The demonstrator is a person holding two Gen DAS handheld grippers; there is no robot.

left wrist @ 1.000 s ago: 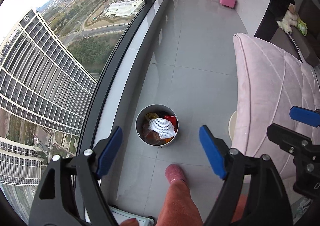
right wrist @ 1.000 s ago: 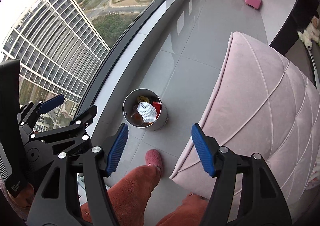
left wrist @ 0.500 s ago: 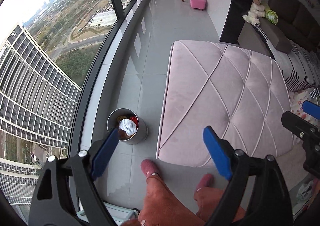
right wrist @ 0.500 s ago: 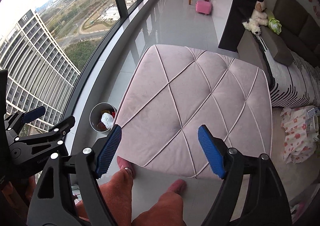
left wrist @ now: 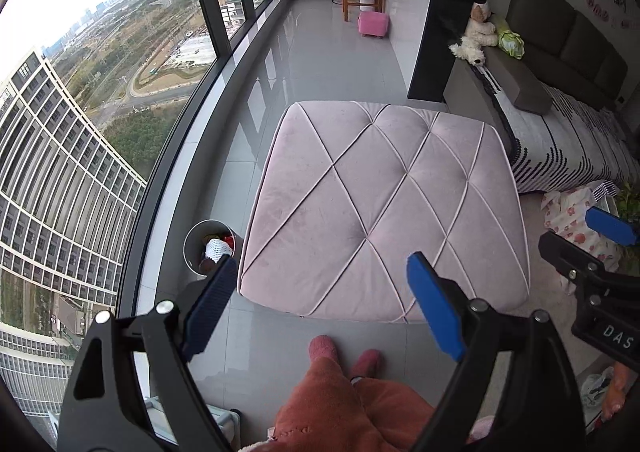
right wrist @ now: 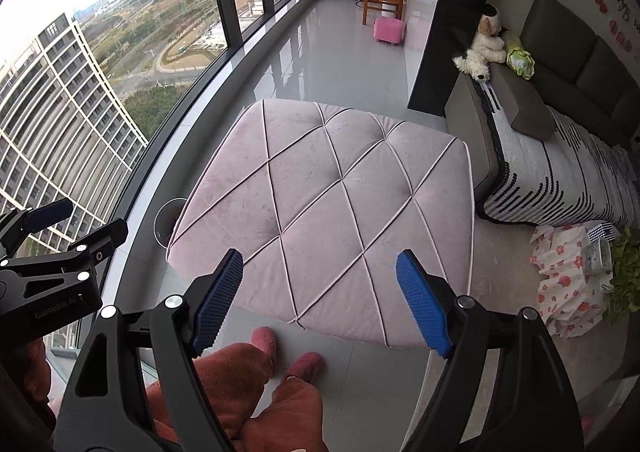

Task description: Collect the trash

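Trash bin (left wrist: 209,248), full, now sits far left, no longer centred. Left gripper (left wrist: 316,298) and right gripper (right wrist: 318,298) have swung toward the pink ottoman (left wrist: 380,208), jaws apart, empty; collection looks finished.

The ottoman (left wrist: 384,212) is covered in matt, velvety pink cloth with paler piped seams crossing it in diamonds. Beside it the trash can (left wrist: 192,248) has a shiny metal wall, and a white foam net (left wrist: 218,249) lies among its contents. The floor (left wrist: 320,64) is glossy grey tile that mirrors the window frames. Each hand-held gripper (right wrist: 320,298) is matt black plastic with ribbed blue pads (right wrist: 420,300). The slippers (right wrist: 266,338) look fuzzy.
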